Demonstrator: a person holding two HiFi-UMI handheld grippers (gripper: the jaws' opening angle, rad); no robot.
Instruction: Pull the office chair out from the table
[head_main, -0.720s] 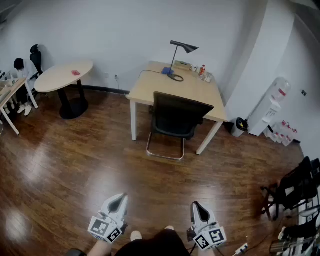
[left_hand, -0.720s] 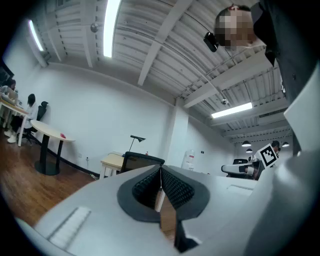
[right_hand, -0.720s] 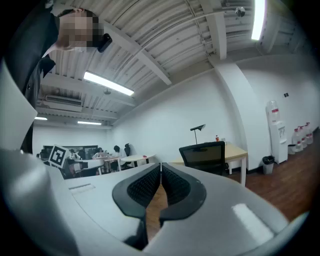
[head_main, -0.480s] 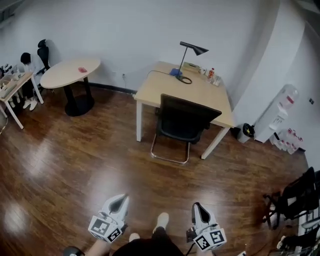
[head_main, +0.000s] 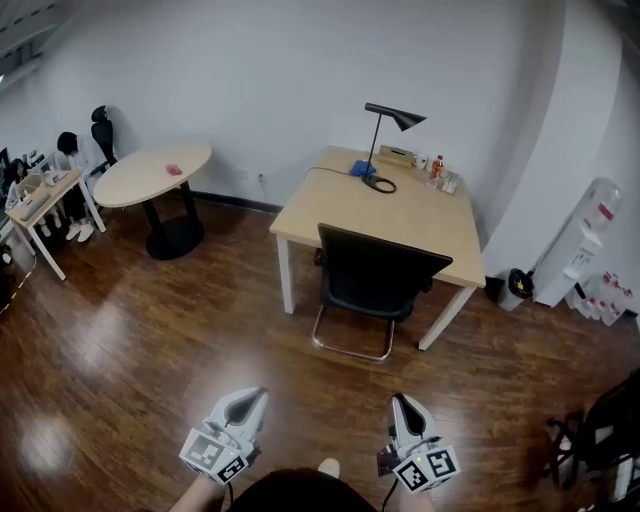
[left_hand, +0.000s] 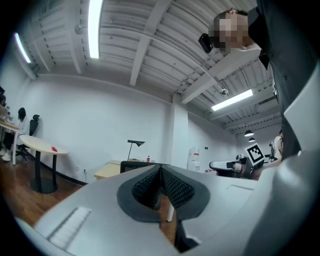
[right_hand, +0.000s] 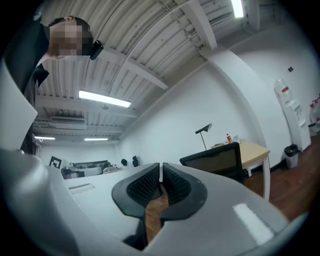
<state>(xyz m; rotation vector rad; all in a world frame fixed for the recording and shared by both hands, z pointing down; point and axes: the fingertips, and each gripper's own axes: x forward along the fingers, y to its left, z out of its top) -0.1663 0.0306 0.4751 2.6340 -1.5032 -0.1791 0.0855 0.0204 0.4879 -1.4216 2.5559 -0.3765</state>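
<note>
A black office chair with a chrome sled base stands pushed in at the near side of a light wooden table. Its back shows as a dark panel in the right gripper view and as a dark edge in the left gripper view. My left gripper and right gripper are low in the head view, well short of the chair and apart from it. Both are shut, pads together with nothing between them, and both point level toward the table.
A black desk lamp, a bottle and small items stand at the table's far edge. A round table is at the left, with people seated at a desk beyond. A water dispenser and bin stand at the right. Dark wood floor lies between.
The chair and table have drifted lower and to the right in the head view and look a little nearer. Both grippers keep their places at the bottom, still shut.
</note>
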